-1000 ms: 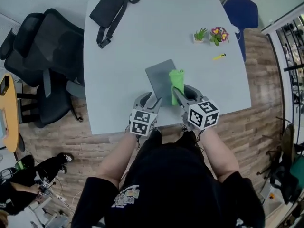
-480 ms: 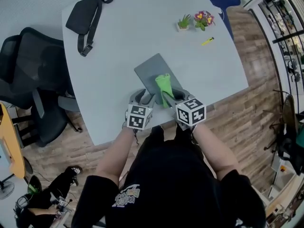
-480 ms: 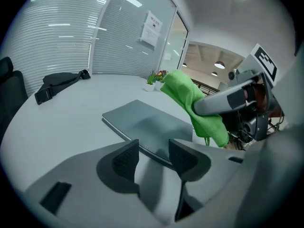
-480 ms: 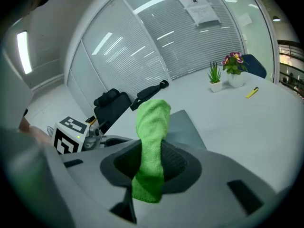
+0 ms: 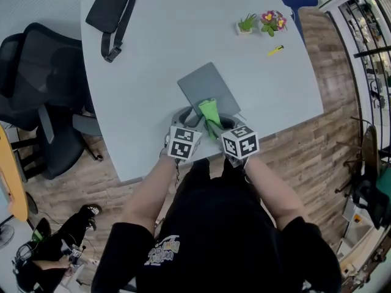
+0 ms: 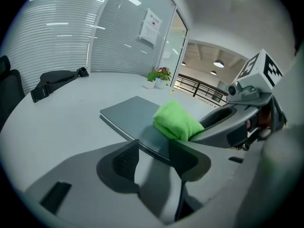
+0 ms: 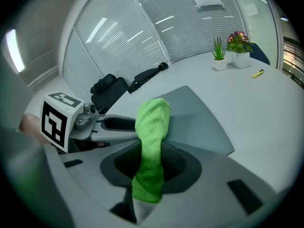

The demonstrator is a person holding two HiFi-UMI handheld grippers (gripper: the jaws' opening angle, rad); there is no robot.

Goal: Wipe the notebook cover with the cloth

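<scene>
Since a second before, the green cloth (image 5: 209, 110) had slid back along the grey notebook (image 5: 204, 85) from its right edge to its near end, and the two grippers had drawn closer together. That notebook lay flat on the pale grey table (image 5: 159, 60), close to the edge by the person. The cloth rested on its cover, bunched into a narrow roll. The right gripper (image 5: 215, 127) had its jaws clamped on the cloth, whose loose tail hung out behind the pads in the right gripper view. Seen from the head camera, the notebook's near corner was hidden under the cloth and both marker cubes.

Just beside it, the left gripper (image 5: 194, 124) had its jaws apart and gripped nothing, with the notebook's near edge just ahead of them; whether they touched it was unclear.

Farther off stood a small white pot with a green plant (image 5: 247, 24), a flowering plant (image 5: 272, 21) whose pot was hard to make out, and a small yellow object (image 5: 275, 50) too small to identify. A black sling bag (image 5: 110, 8) lay at the far left, beside a black office chair (image 5: 36, 66).
</scene>
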